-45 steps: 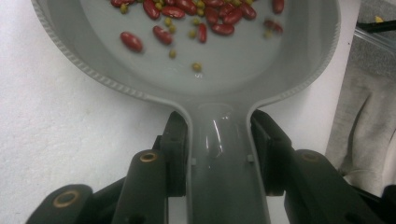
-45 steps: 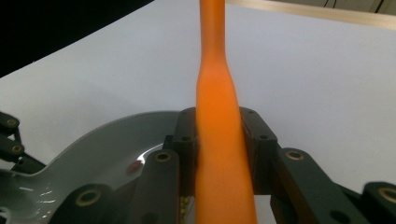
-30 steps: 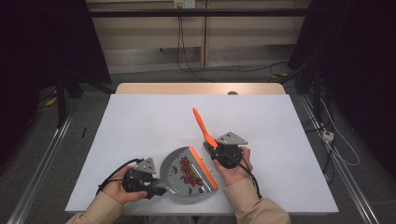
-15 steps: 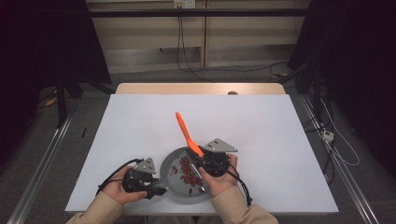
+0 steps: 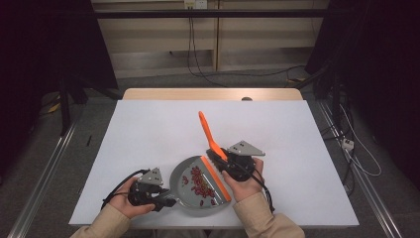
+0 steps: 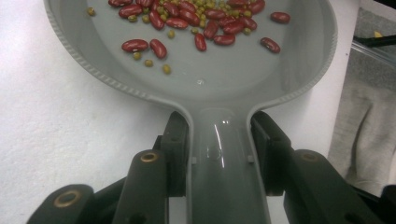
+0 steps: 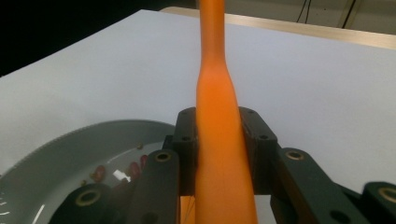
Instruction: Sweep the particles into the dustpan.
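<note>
A grey dustpan lies near the table's front edge with red and small green beans in it. My left gripper is shut on the dustpan's handle, its jaws pressing both sides. The beans lie spread across the pan's floor. My right gripper is shut on an orange brush handle that points up and away; the handle runs between its jaws. An orange strip lies along the pan's right edge below that gripper. Whether the strip belongs to the brush or the pan I cannot tell.
The white table stretches far and to both sides. Its front edge runs just below the person's hands. Dark stands and cables sit on the floor around it.
The right gripper swung the brush left over the pan, then back right. The orange strip by the pan's edge shows again. The left gripper and pan stayed put.
</note>
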